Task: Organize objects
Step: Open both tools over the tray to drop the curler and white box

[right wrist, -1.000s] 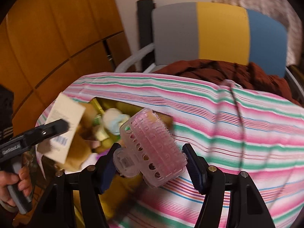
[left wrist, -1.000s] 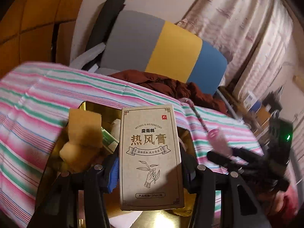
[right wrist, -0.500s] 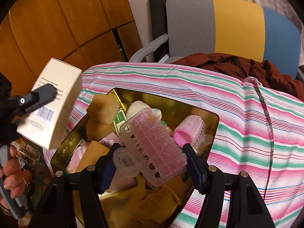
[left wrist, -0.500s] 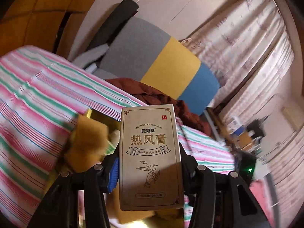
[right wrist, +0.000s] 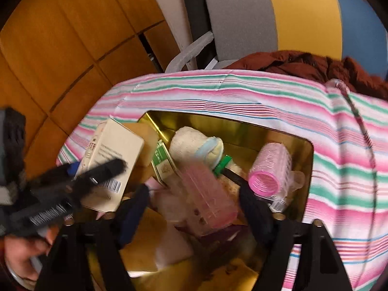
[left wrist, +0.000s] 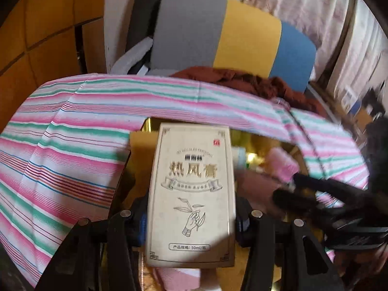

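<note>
Crowded gold tin [right wrist: 278,131], open floor only beside pink roller [right wrist: 269,172].

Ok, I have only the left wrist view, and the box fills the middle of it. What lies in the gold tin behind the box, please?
Observer: In the right wrist view a pink hair roller lies on its side at the right end of the gold tin.
Operator: And the right gripper, does it hold something? For me it is only a dark blur.
Observer: The right gripper is open. Its jaws have just been opening, and a blurred clear pink roller is between them over the tin, with no pad pressing it.
Operator: Where is my box over the tin?
Observer: The box hangs at the tin's left corner, in front of a yellowish block.
</note>
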